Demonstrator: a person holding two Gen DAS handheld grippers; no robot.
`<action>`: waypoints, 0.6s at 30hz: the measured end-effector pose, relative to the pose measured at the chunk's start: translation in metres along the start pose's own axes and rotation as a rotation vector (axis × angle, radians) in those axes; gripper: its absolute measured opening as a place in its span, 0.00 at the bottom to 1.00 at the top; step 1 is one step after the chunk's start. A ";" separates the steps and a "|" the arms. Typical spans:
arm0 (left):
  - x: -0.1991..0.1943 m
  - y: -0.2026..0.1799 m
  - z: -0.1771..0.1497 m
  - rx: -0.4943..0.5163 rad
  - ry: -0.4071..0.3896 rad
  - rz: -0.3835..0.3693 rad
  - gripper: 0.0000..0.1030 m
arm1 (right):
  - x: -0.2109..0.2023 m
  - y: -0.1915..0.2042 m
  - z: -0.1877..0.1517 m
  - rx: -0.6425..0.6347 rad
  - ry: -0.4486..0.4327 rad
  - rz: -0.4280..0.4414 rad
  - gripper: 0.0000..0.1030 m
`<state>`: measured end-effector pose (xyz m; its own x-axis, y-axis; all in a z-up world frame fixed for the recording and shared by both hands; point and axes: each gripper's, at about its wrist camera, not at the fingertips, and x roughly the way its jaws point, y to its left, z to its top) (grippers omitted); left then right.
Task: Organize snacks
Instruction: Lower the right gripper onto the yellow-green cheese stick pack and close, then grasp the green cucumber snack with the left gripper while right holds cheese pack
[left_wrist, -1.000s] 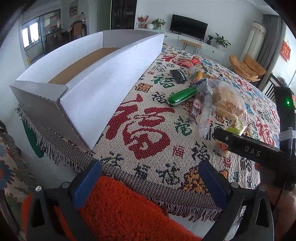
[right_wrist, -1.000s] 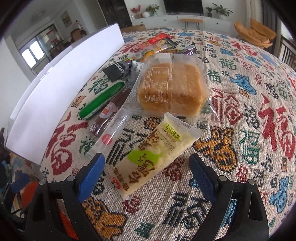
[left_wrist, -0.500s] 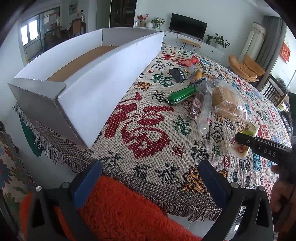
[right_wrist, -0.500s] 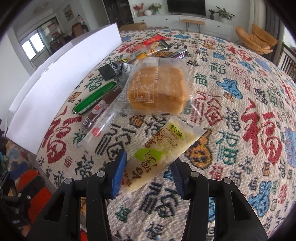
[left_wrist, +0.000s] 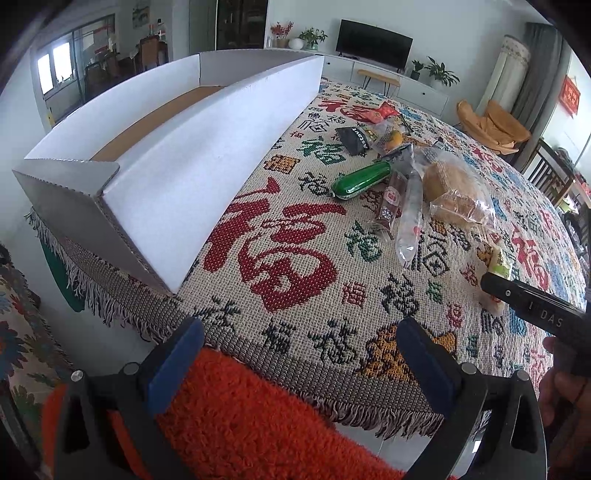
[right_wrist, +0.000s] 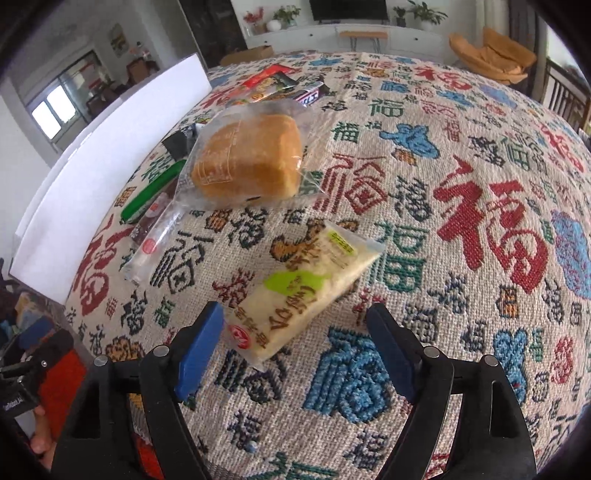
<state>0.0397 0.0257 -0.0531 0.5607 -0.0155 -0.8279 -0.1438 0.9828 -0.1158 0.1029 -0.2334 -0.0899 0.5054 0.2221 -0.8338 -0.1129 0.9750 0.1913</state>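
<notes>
A long white cardboard box (left_wrist: 207, 147) with a brown floor lies on the patterned tablecloth at the left. Snacks lie to its right: a green sausage (left_wrist: 360, 181), a bagged bread loaf (right_wrist: 247, 162), a clear tube snack (right_wrist: 155, 236) and a pale yellow packet (right_wrist: 310, 291). My right gripper (right_wrist: 295, 343) is open, its blue pads on either side of the yellow packet's near end, not touching it. The packet lies on the cloth. My left gripper (left_wrist: 299, 365) is open and empty at the table's near edge, over an orange cushion.
More small packets, one black (left_wrist: 354, 138) and one red (left_wrist: 382, 112), lie farther back near the box's far end. The tablecloth's fringe (left_wrist: 369, 413) hangs over the near edge. A TV cabinet and an armchair stand behind the table.
My right gripper, half a second ago narrowed around the yellow packet, has opened wide again and shifted right. The packet lies on the cloth, turned a little. The left gripper has hardly moved.
</notes>
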 end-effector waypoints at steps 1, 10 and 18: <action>0.000 0.000 0.000 0.002 0.004 0.003 1.00 | 0.003 0.006 0.001 -0.022 -0.010 -0.008 0.81; 0.024 -0.029 0.028 0.137 0.133 -0.027 1.00 | 0.009 0.004 -0.007 -0.215 -0.077 -0.076 0.85; 0.079 -0.049 0.061 0.271 0.283 -0.058 1.00 | 0.012 0.002 -0.006 -0.220 -0.102 -0.072 0.89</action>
<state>0.1411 -0.0119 -0.0793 0.3088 -0.0852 -0.9473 0.1236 0.9911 -0.0489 0.1035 -0.2290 -0.1029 0.6015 0.1617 -0.7824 -0.2515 0.9678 0.0067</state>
